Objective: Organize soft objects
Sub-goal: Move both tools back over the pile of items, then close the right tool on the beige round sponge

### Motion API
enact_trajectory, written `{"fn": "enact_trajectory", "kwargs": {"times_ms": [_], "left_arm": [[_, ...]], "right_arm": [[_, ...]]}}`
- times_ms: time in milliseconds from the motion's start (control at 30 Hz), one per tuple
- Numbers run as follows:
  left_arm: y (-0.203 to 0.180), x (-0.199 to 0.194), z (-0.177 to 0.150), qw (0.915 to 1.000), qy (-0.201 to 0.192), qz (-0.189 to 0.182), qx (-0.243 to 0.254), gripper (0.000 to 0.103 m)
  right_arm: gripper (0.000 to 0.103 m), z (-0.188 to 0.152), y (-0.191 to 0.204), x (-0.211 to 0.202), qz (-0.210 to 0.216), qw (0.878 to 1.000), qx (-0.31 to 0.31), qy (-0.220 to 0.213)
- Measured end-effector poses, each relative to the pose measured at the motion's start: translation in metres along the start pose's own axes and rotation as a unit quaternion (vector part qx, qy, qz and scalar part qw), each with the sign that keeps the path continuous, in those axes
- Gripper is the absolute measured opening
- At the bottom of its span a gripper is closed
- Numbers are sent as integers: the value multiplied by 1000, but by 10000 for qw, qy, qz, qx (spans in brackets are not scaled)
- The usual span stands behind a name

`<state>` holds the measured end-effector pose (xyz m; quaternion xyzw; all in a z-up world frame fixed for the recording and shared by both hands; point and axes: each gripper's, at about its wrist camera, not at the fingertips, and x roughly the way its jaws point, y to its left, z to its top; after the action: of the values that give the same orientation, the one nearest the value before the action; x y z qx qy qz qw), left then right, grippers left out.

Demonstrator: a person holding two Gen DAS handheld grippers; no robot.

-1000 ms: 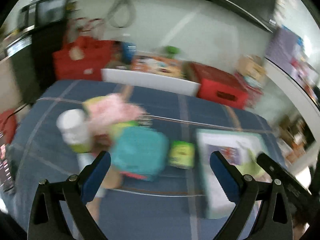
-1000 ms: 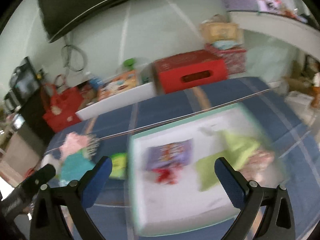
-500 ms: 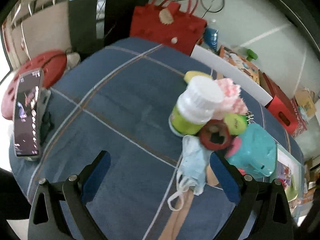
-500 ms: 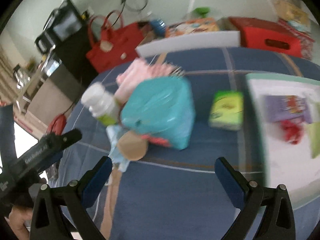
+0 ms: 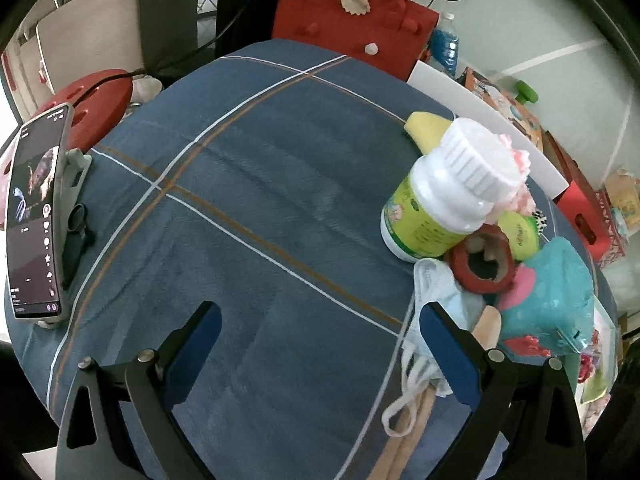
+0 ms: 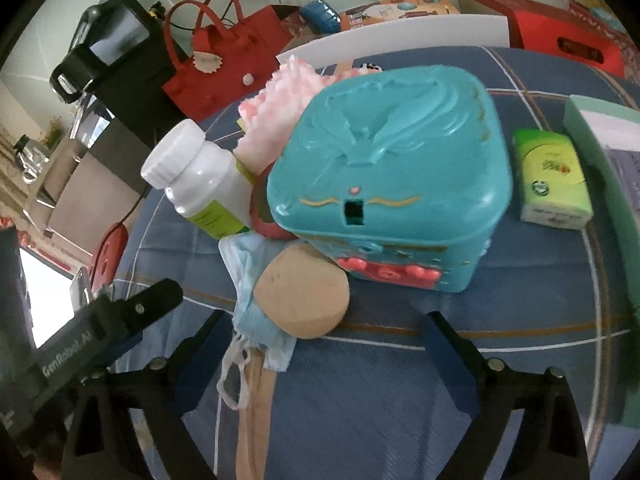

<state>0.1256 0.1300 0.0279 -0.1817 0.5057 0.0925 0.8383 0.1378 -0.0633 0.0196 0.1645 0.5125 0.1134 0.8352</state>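
Right gripper [image 6: 320, 344]: spread wide, empty, over the face mask [image 6: 252, 312] beside the wooden spoon [image 6: 302, 300]. Left gripper [image 5: 316, 344]: wide apart, empty. I would pinch only mask fabric, avoiding the teal box [image 6: 388, 184] and bottle [image 6: 200, 184].

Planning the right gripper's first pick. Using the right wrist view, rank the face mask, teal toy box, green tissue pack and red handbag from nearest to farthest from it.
From the right gripper:
1. Face mask, left, near the left fingertip.
2. Teal toy box, centre.
3. Green tissue pack, right.
4. Red handbag, far left, off the table.
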Motion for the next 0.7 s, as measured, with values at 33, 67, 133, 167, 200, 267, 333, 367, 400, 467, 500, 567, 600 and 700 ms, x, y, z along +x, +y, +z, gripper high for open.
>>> {"fn": "enact_trajectory", "kwargs": {"times_ms": [33,67,133,167,200,267,333,367,400,467,500,567,600,700], "left_arm": [[1,1,0,10000,-1,-15,-13,99],[2,1,1,10000,-7,-43,-39,99],[4,4,1,10000,6,-49,-63,99],[4,6,1,10000,11,-40,-74,99],[4,7,2,10000,17,-36,-84,99],[5,9,3,9999,36,-53,-98,99],[4,10,3,9999,36,-70,-113,99],[5,10,3,9999,30,-71,-108,99],[4,10,3,9999,23,-74,-101,99],[2,10,3,9999,23,-105,-92,99],[1,11,4,9999,28,-124,-85,99],[-1,12,4,9998,37,-161,-67,99],[-2,12,4,9998,41,-170,-57,99],[-4,12,3,9997,65,-224,-36,99]], "right_arm": [[93,0,1,1,-3,10000,1,-64],[91,0,1,2,-9,9999,9,-100],[88,0,4,3,-47,9999,14,-153],[88,1,6,5,-57,9999,1,-160],[86,1,7,7,-59,9998,-5,-179],[80,2,11,9,-118,9997,-28,-227],[72,5,14,15,-83,9997,-63,-227],[71,6,15,15,-66,9997,-88,-217],[69,5,16,17,-69,9997,-129,-215],[61,4,18,17,-21,9997,-183,-189],[55,4,18,18,36,9997,-182,-165],[54,3,17,18,82,9997,-169,-158],[53,2,16,17,107,9997,-154,-155],[53,1,11,12,164,9997,-121,-113]]}}
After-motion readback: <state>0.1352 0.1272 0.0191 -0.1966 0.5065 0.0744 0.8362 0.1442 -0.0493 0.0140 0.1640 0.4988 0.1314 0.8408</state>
